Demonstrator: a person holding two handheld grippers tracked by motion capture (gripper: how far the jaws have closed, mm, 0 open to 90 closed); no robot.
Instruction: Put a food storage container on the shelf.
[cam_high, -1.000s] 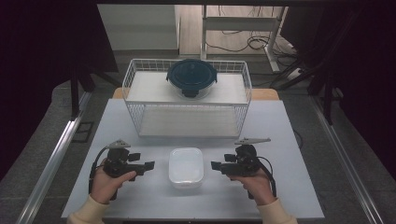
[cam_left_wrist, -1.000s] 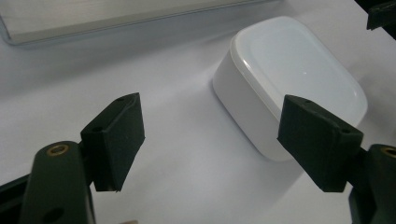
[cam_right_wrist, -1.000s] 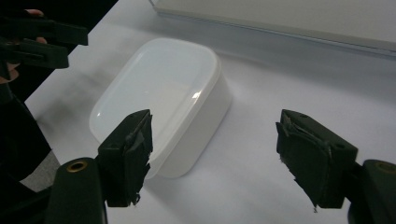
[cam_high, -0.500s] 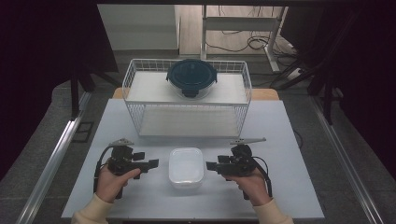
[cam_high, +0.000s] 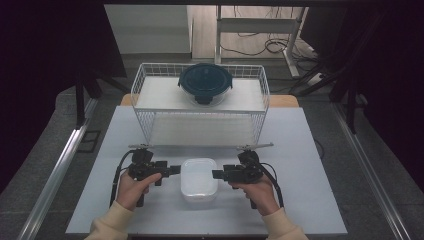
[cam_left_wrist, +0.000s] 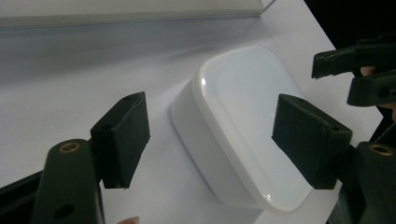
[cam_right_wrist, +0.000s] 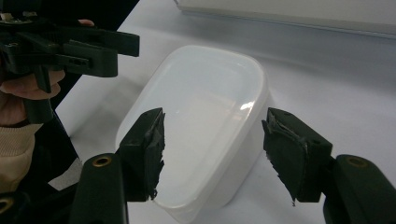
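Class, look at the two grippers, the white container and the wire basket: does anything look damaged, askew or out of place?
Yes: the right gripper has pads with ragged, torn edges, visibly worn. The white container sits flat; the wire basket stands square.

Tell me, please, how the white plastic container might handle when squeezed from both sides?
The white rounded-rectangular plastic container looks glossy, so probably slippery. It seems light and may slide on the smooth white table. Its thin walls might flex.

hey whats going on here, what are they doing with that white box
A person holds a gripper in each hand at a white table. The left gripper and right gripper flank a lidded white container, one on each side, jaws open and not touching it. Behind stands a wire basket with a dark-lidded round container on top.
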